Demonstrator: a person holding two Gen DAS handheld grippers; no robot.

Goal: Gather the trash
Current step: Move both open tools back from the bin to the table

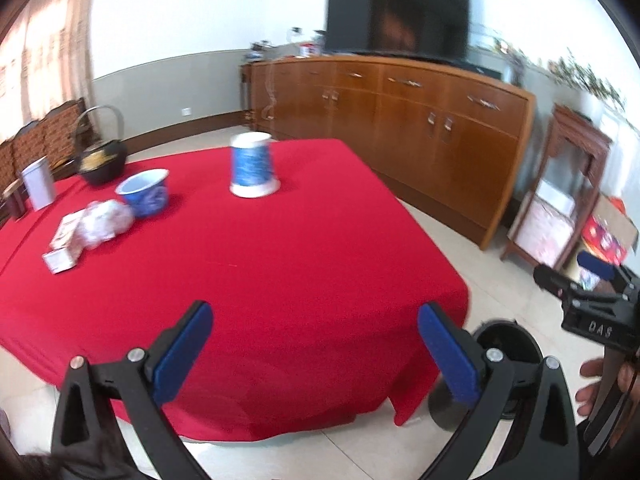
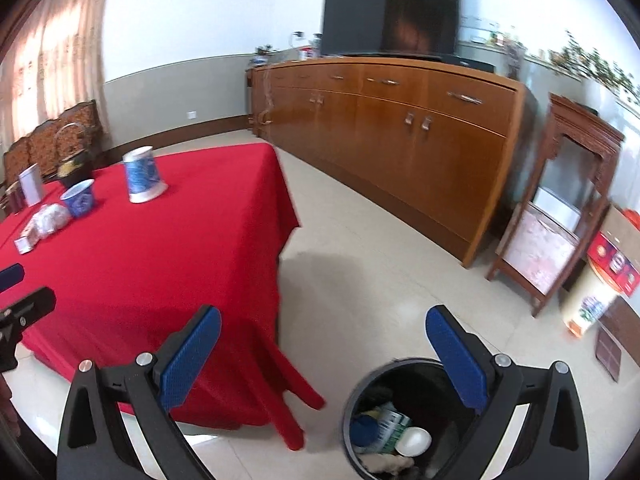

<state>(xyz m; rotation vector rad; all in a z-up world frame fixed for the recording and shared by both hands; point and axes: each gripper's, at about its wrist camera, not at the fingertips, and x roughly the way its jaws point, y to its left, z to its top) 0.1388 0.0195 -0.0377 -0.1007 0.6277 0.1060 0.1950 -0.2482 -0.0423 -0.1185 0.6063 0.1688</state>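
Note:
A black trash bin stands on the floor beside the table's near corner, holding a white cup, a blue item and a can. My right gripper hangs open and empty just above the bin. My left gripper is open and empty over the near edge of the red tablecloth. On the table stand an upside-down blue and white cup, an upright blue cup, a crumpled plastic bag and small white boxes. The right gripper shows at the left wrist view's right edge.
A black pot with a handle and a white tin sit at the table's far left. A long wooden sideboard with a TV runs along the wall. A small wooden stand and boxes stand on the right.

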